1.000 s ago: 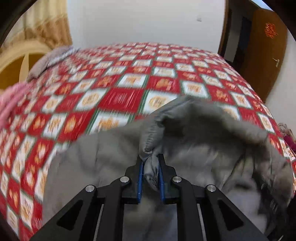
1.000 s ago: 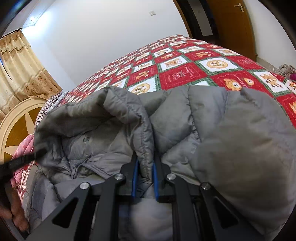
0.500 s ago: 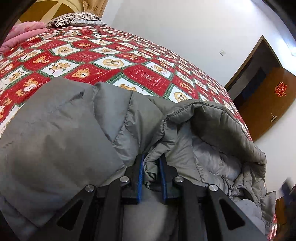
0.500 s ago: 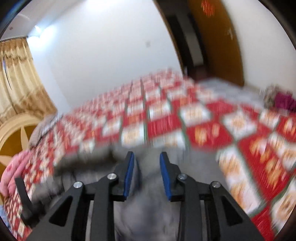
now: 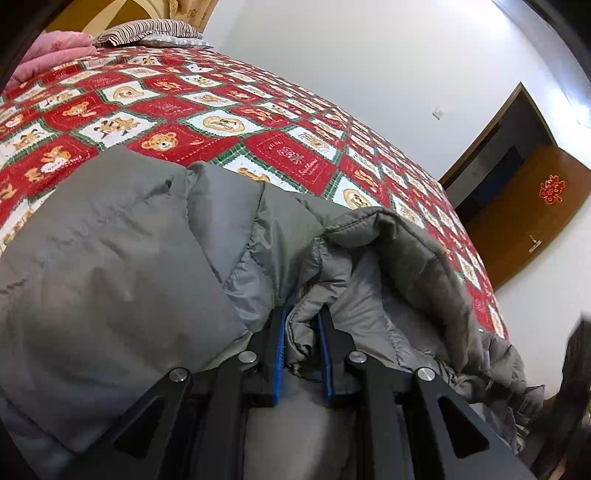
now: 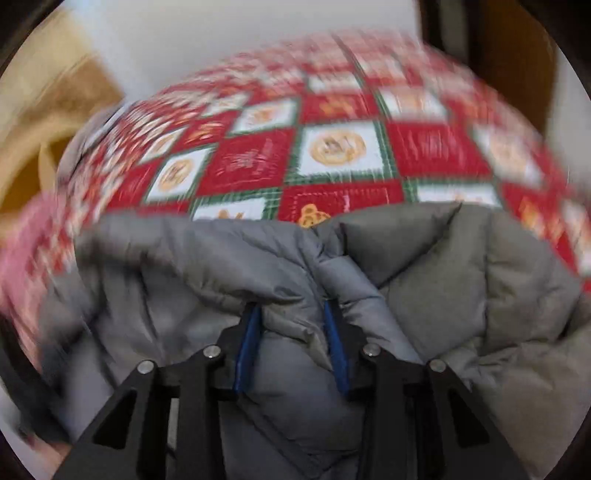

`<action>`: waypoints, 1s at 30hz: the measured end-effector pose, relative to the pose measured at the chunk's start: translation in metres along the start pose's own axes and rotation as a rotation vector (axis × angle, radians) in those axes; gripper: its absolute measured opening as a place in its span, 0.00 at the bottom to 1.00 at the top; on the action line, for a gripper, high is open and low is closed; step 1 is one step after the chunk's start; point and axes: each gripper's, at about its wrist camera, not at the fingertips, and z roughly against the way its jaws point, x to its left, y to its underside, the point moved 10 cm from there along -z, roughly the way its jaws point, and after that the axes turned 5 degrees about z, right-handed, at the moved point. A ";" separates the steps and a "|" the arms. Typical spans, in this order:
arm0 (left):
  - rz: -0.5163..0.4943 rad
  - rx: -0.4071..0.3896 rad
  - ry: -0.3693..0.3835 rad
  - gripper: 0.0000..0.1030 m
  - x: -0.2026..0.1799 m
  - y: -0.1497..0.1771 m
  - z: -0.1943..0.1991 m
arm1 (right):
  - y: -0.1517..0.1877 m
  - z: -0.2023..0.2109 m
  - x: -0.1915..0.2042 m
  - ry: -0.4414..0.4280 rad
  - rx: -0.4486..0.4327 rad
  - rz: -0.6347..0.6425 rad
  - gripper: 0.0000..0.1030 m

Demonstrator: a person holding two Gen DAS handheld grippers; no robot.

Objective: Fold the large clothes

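A grey padded jacket [image 5: 129, 258] lies bunched on a bed with a red and white patchwork cover [image 5: 166, 110]. My left gripper [image 5: 303, 314] is shut on a crumpled fold of the jacket's edge, where the lighter lining shows to the right. In the blurred right wrist view, the jacket [image 6: 461, 277] fills the lower half. My right gripper [image 6: 291, 306] stands open just over it. Its tips reach in under the puffy folds and grey fabric lies between the blue pads, which do not pinch it.
A pink blanket [image 5: 51, 55] and a striped pillow [image 5: 147, 31] lie at the head of the bed. A brown door [image 5: 535, 206] stands beyond the bed's far right corner. The cover [image 6: 332, 147] stretches beyond the jacket, and a wooden headboard [image 6: 22, 147] is at left.
My right gripper let go of the jacket fold, opened, swung up and away, and has come back down over the jacket. My left gripper rolled and sank, keeping its grip.
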 end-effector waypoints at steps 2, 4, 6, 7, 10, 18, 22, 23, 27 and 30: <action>0.006 0.026 0.029 0.18 -0.001 0.001 0.001 | 0.011 0.002 0.007 0.105 -0.092 0.145 0.37; -0.038 0.097 0.022 0.18 -0.001 0.005 0.016 | 0.009 0.003 0.009 0.156 -0.096 0.172 0.38; -0.083 0.075 -0.008 0.19 0.001 0.003 0.045 | 0.009 0.004 0.006 0.136 -0.102 0.160 0.38; -0.110 0.050 -0.030 0.20 0.001 0.000 0.060 | 0.009 0.004 0.004 0.119 -0.107 0.148 0.38; -0.201 0.014 -0.006 0.23 -0.031 -0.018 0.084 | 0.008 0.004 0.002 0.099 -0.117 0.132 0.38; -0.463 0.041 -0.053 0.79 -0.118 -0.052 -0.008 | 0.005 0.005 0.005 0.091 -0.130 0.131 0.38; -0.501 0.219 -0.217 0.79 -0.053 -0.006 -0.048 | 0.005 0.006 0.004 0.061 -0.135 0.115 0.38; -0.497 0.188 -0.182 0.80 -0.046 0.000 -0.044 | 0.005 0.007 0.004 0.054 -0.137 0.111 0.39; -0.526 0.119 -0.210 0.81 -0.042 0.001 -0.036 | 0.005 0.007 0.003 0.043 -0.134 0.108 0.40; -0.536 0.106 -0.228 0.82 -0.042 0.000 -0.037 | 0.001 0.028 -0.003 -0.018 -0.144 0.050 0.41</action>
